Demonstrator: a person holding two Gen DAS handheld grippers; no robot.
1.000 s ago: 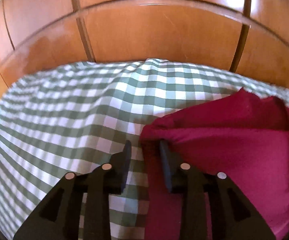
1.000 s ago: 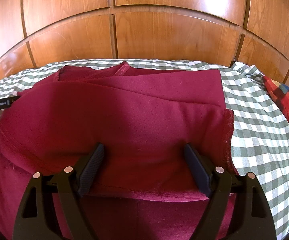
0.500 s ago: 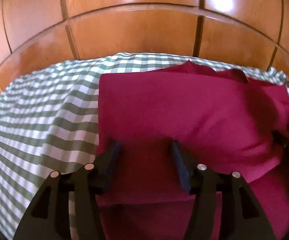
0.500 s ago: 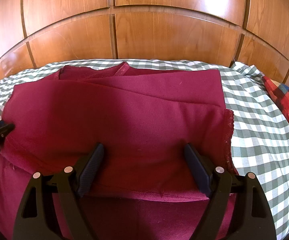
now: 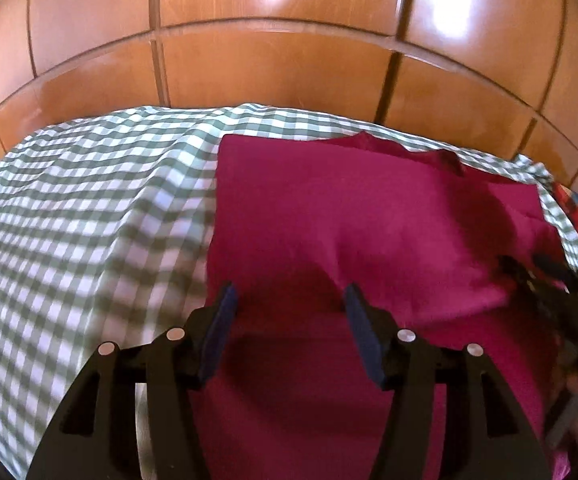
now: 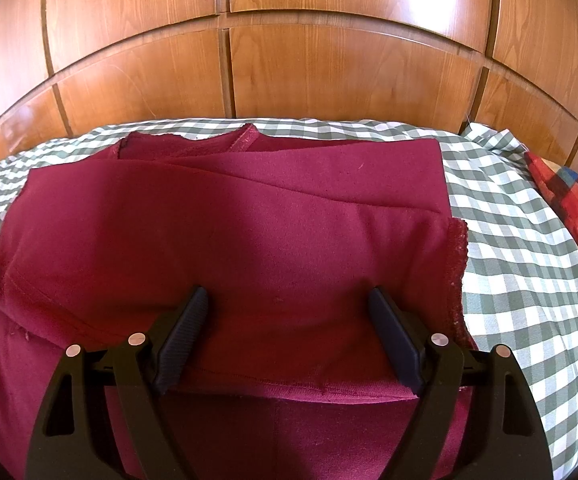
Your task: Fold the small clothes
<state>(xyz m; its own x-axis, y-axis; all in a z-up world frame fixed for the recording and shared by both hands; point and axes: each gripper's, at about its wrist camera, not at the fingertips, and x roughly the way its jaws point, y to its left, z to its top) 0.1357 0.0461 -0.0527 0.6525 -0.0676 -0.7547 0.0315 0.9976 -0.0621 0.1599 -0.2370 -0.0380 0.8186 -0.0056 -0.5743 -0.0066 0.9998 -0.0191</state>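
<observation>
- Our left gripper point(image 5: 289, 300) has its fingers point(image 5: 220, 320) spread apart and grasps nothing; the maroon garment point(image 5: 369, 220) lies under and ahead of the gap, and its left edge runs just outside the left finger.
- Our right gripper point(image 6: 289, 312) is likewise released, with its fingers point(image 6: 393, 340) wide apart; the near hem of the folded-over layer lies between and just behind the fingertips, not pinched.
- The garment rests flat on the green checked sheet point(image 5: 89, 220). To the left of the left gripper only sheet shows; to the right of the right gripper we see sheet and, farther off, a red plaid cloth point(image 6: 569, 208).
- Step in hand, as we judge it: one fold is laid, and both grippers stand free above the near edge, between releasing and re-gripping.
- The next move, in our judgement, calls for each gripper to close on a near corner or edge of the doubled fabric, taking all layers together, then to carry it forward toward the wooden panels point(image 6: 329, 60) for a further fold.
- Appearance: the garment is plain maroon knit. A diagonal layer edge crosses ahead of the right gripper, a rough selvage stands just outside its right finger, and a neckline shows at the far side.
</observation>
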